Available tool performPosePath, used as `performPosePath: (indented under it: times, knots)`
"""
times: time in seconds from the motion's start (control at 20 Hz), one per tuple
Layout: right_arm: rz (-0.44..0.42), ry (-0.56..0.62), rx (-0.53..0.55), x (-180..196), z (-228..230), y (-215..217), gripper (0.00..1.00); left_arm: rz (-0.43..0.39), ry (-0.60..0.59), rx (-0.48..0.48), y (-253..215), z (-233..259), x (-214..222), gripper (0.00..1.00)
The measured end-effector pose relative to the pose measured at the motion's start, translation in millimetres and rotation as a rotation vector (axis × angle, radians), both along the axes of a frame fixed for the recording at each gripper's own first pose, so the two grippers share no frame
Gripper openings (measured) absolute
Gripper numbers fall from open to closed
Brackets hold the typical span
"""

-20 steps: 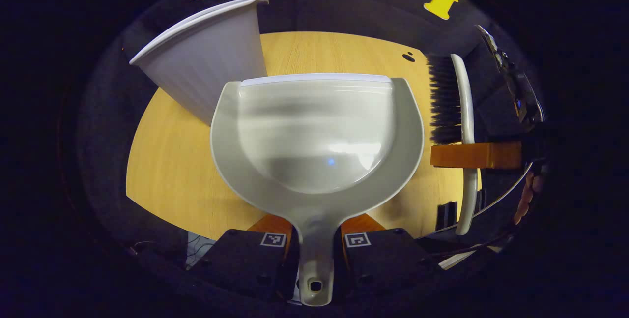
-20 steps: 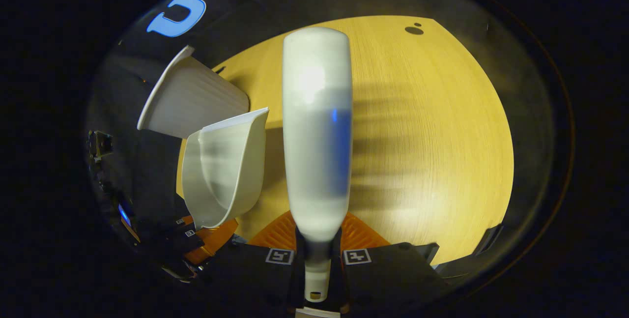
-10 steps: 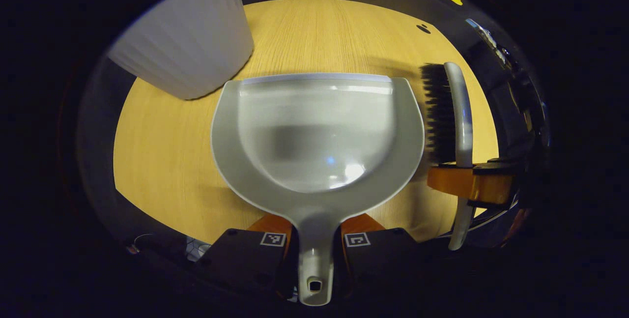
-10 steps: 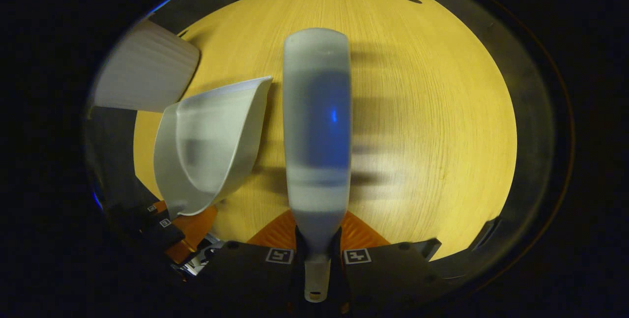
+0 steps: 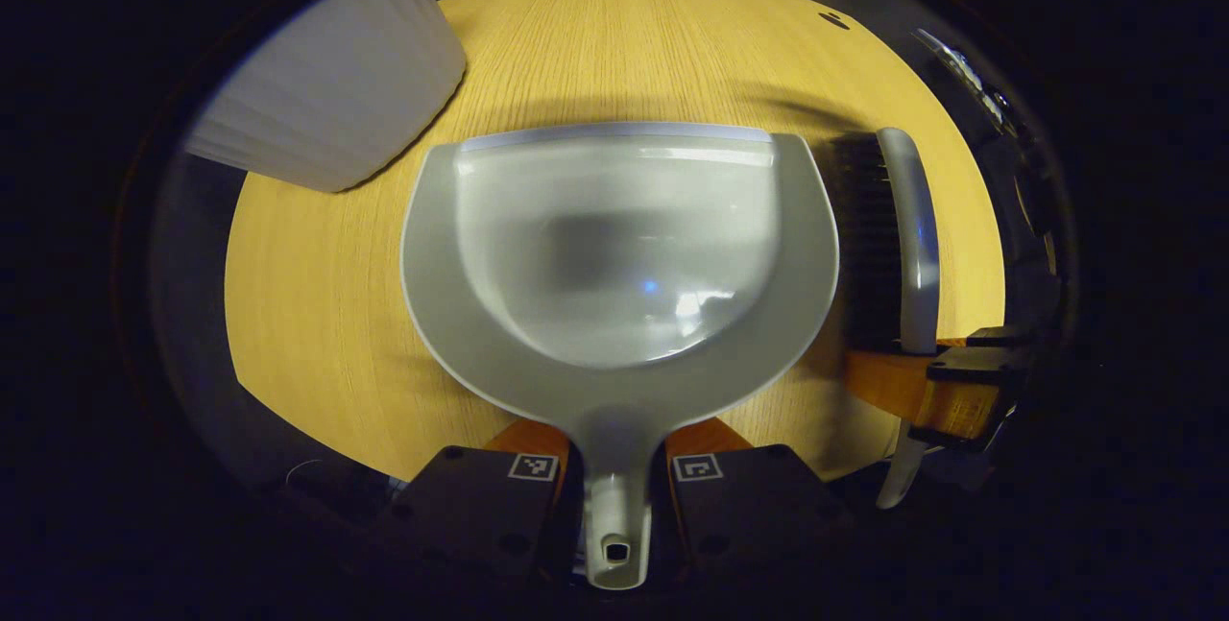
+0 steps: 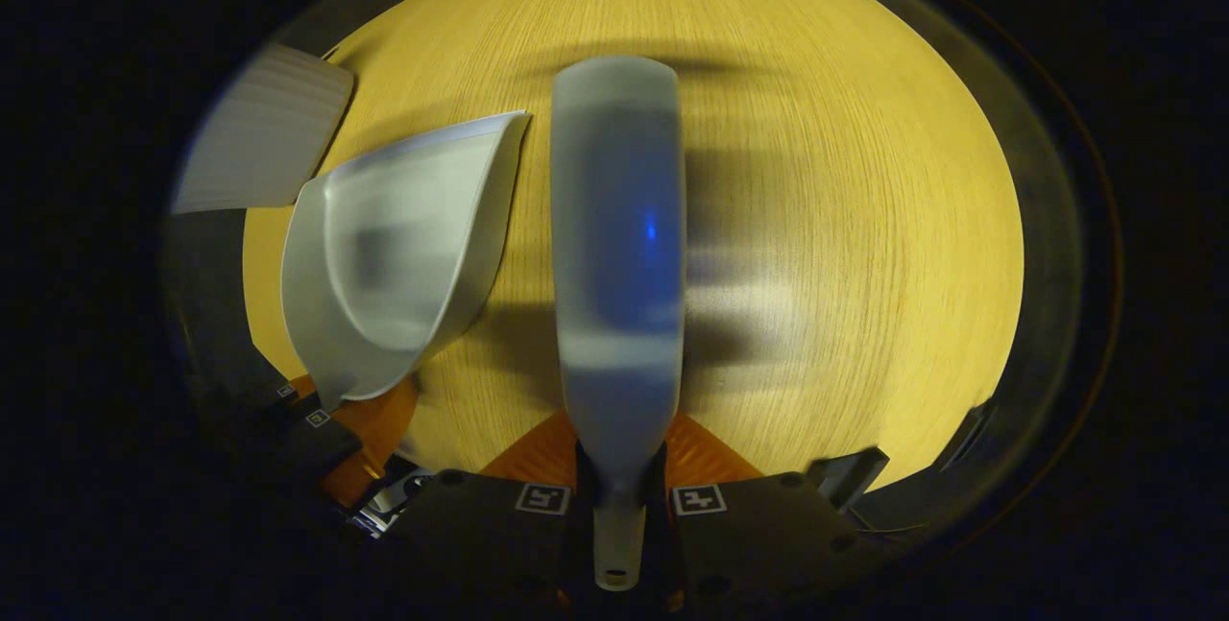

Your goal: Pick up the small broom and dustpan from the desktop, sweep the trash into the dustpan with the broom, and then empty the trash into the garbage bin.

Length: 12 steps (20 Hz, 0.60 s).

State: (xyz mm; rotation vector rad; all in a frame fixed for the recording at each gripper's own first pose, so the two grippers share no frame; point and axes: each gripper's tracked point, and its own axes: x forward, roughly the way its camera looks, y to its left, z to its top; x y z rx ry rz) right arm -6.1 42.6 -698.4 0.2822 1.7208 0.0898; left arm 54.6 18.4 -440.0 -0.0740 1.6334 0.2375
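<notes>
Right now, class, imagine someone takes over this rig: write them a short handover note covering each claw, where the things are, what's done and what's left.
Left claw: shut on the dustpan by its handle; the pan is empty, held over the wooden desktop.
Right claw: shut on the small broom, bristles facing the pan.
Garbage bin: at the far left of the desktop, beyond the pan.
Done: both tools picked up. No trash shows on the desktop or in the pan.
Left: I can't tell if sweeping and emptying are finished; check the bin.
</notes>
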Motion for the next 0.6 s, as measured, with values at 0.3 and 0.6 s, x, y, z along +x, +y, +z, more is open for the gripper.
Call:
performPosePath:
  times: [0.3, 0.6]
  knots:
    - [-0.005, -0.008, 0.004, 2, 1, 2, 0.30, 0.012, 0.017, -0.019, 0, 2, -1, 0.30]
    - [0.017, -0.036, -0.004, 3, 4, 0, 0.99, 0.067, 0.101, -0.048, -9, 4, -20, 0.81]
